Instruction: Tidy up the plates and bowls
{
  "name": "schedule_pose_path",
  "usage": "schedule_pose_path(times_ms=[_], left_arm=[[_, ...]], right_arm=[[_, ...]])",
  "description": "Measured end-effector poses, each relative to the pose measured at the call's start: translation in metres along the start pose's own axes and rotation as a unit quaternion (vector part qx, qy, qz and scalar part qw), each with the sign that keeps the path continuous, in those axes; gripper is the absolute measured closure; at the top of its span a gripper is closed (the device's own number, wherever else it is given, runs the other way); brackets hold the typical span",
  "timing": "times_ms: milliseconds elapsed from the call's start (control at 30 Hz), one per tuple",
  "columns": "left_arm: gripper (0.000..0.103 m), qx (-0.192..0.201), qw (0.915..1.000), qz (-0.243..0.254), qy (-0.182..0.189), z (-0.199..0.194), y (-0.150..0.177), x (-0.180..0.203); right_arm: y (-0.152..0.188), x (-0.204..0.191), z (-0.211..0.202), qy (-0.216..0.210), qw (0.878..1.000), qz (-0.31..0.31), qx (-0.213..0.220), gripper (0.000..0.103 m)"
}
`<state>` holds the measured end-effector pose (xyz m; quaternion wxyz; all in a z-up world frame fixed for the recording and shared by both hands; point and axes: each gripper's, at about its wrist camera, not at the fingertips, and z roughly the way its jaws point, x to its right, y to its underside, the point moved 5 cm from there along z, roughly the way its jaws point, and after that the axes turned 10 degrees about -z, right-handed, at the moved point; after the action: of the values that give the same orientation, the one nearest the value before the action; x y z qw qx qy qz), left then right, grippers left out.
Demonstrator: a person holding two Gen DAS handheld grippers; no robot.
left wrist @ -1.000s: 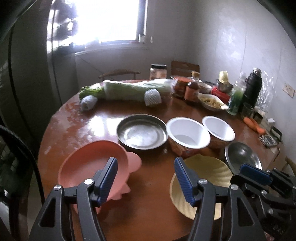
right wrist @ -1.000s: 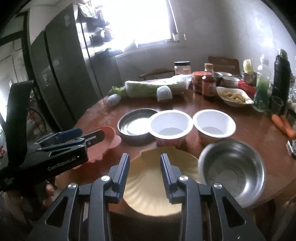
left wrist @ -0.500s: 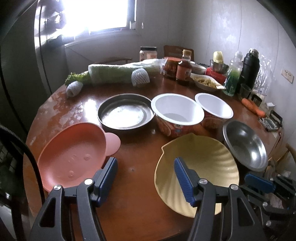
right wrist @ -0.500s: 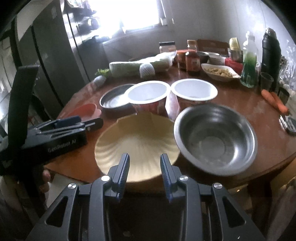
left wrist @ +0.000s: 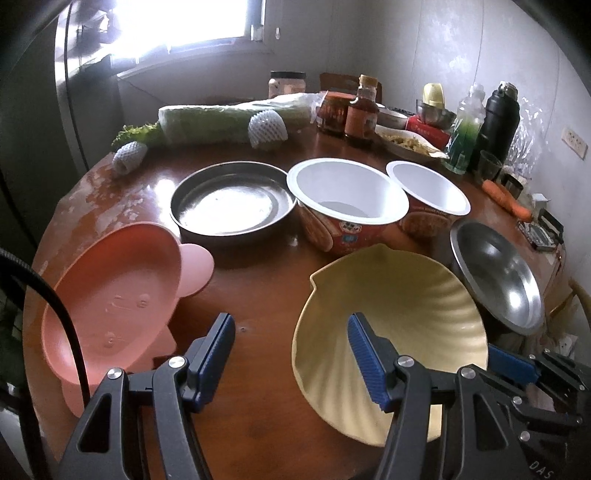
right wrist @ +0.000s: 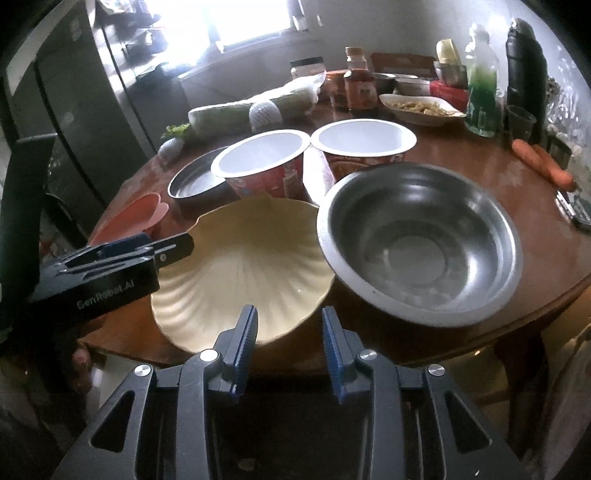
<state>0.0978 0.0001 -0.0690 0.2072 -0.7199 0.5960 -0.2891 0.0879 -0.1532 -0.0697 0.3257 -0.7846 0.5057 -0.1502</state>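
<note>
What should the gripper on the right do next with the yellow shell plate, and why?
Probably ease the right gripper forward so its open jaws straddle the near rim of the yellow shell plate, then close. The jaws have just been opening, nothing is between them, and the rim lies just ahead.

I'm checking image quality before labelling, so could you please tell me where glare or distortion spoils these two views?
Left wrist view: the window is blown out, glaring off the shallow round metal pan; fisheye bends the edges. Right wrist view: the same white-out, dark vignetted corners.
</note>
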Motion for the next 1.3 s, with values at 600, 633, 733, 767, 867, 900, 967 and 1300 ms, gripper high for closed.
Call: schedule_pose_path(times_ms=[600, 633, 733, 767, 867, 900, 967, 1300], left_arm=[[0.066, -0.012, 0.9999, 0.006, 0.008, 0.018, 0.007, 0.007], [0.066, -0.011, 0.9999, 0.006, 0.006, 0.018, 0.008, 0.007], [0.066, -0.007, 1.0, 0.004, 0.003, 0.012, 0.009, 0.003], [0.066, -0.005, 1.0, 0.003, 0.002, 0.01, 0.009, 0.003], [0.066, 0.001, 1.0, -0.001, 0.002, -0.001, 0.009, -0.002], [0.066, 0.003, 1.0, -0.002, 0.002, -0.005, 0.009, -0.003], [0.066, 0.01, 0.9999, -0.006, 0.002, -0.015, 0.009, -0.007], [0.066, 0.056, 0.9971, -0.048, -0.018, -0.058, -0.005, -0.051]], right_arm=[[-0.012, 0.003, 0.025, 0.005, 1.0, -0.001, 0.012, 0.072], [-0.012, 0.002, 0.026, 0.005, 1.0, -0.001, 0.011, 0.072], [-0.011, -0.001, 0.026, 0.005, 1.0, -0.007, 0.01, 0.072], [-0.012, -0.003, 0.026, 0.004, 1.0, -0.009, 0.01, 0.072], [-0.012, -0.008, 0.023, 0.002, 1.0, -0.014, 0.011, 0.072], [-0.013, -0.011, 0.021, 0.001, 1.0, -0.017, 0.013, 0.072], [-0.015, -0.016, 0.018, -0.001, 1.0, -0.023, 0.016, 0.072], [-0.041, -0.063, 0.003, -0.027, 0.996, -0.073, 0.044, 0.072]])
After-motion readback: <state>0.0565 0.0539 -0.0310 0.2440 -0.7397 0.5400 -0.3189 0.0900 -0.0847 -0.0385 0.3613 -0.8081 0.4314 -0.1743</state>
